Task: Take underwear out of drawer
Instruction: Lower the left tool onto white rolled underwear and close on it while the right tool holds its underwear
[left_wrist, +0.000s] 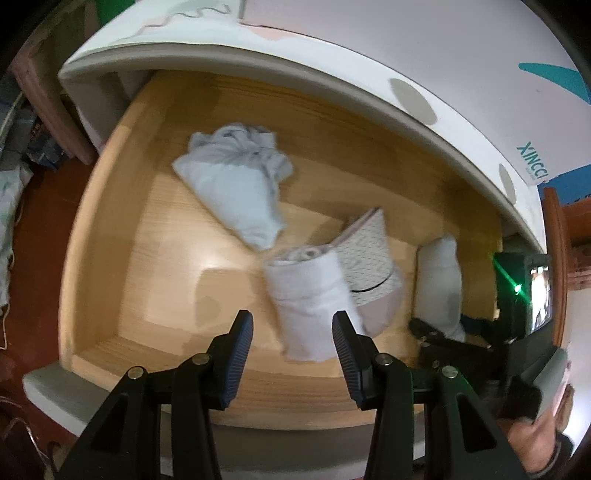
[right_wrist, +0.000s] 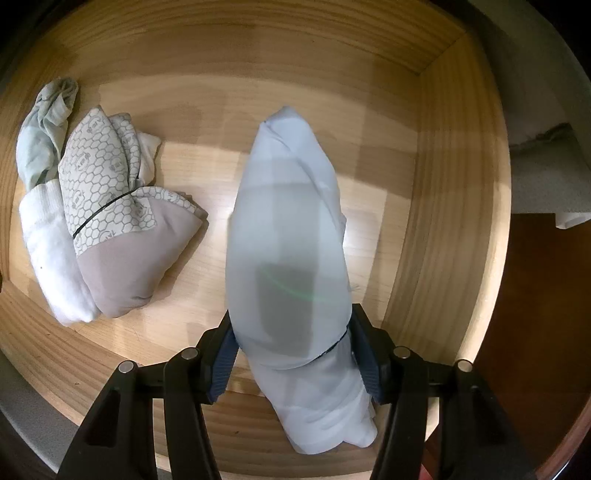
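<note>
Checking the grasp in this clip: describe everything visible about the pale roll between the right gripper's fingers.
The pale blue-white roll is soft, smooth fabric, rolled into a long tapered bundle with a thin dark band round its lower part. It lies lengthwise in the wooden drawer, near its right wall. The right gripper has both pads pressed against its sides. Apart from the other bundles.

Drawer floor (left_wrist: 155, 236) left clear (rolls (left_wrist: 236, 192) mid/right).
</note>
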